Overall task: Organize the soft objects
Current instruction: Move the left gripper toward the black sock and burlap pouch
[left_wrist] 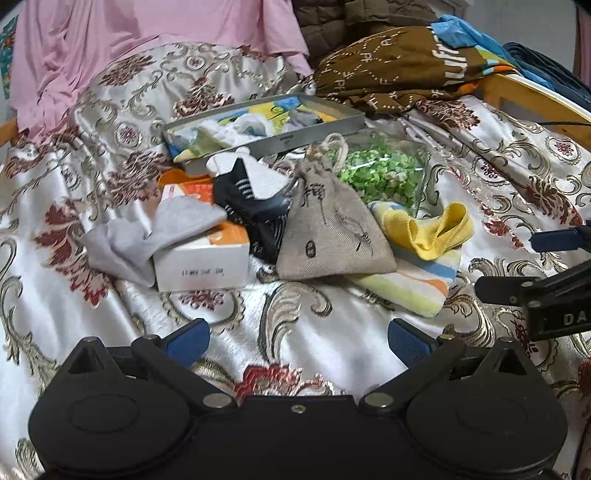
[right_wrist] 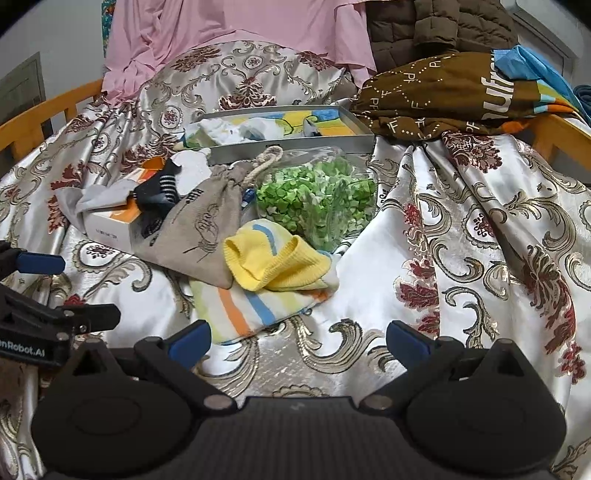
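Note:
On the brocade bedspread lies a heap of soft things: a grey sock draped over a white and orange box, a black striped sock, a beige drawstring pouch, and a yellow sock on a striped sock. Behind them a grey tray holds several socks. My left gripper is open, short of the pouch, nothing between its fingers. My right gripper is open too, just before the striped sock.
A clear bag of green pieces lies behind the pouch. A brown patterned cloth, a quilted jacket and a pink sheet are piled at the back. Wooden bed rails run along both sides.

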A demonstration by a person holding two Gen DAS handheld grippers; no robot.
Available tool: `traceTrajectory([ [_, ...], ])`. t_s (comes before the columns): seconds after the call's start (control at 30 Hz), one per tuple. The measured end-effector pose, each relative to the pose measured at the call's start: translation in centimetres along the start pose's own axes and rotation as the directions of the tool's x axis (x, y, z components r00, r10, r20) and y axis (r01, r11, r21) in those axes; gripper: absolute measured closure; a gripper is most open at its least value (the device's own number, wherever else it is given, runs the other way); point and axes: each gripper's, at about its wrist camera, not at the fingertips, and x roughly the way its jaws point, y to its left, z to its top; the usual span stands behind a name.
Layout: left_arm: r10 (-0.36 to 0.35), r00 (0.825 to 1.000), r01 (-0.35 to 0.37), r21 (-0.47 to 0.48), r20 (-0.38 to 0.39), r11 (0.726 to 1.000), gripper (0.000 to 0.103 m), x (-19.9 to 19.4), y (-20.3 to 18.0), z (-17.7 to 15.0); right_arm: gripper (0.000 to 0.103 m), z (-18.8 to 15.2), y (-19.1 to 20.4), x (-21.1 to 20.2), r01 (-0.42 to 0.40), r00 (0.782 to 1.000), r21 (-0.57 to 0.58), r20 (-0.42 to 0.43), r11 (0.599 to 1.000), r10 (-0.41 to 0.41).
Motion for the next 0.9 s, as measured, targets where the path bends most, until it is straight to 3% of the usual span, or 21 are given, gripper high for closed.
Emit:
traceTrajectory([
  [0.3,-0.051,0.996,0.044,0.099,0.076,0.994,0.001,0.8,-0.5,1.8,0.0,1.1,-0.3,1.9,0.017,1.0,-0.065,0.015,0.998,-0.016],
  [0.67,-0.097,0.984,0.078,0.129,0.15,0.989,0.001,2.9,0.5,3.7,0.003,2.1,-0.9,2.7,0.032,0.996,-0.076,0.089,0.997,-0.025],
  [0.9,-0.132,0.976,0.105,0.16,0.171,0.982,0.009,4.1,0.5,4.2,0.005,2.3,-1.1,3.3,0.017,0.995,-0.081,0.101,0.997,-0.009],
])
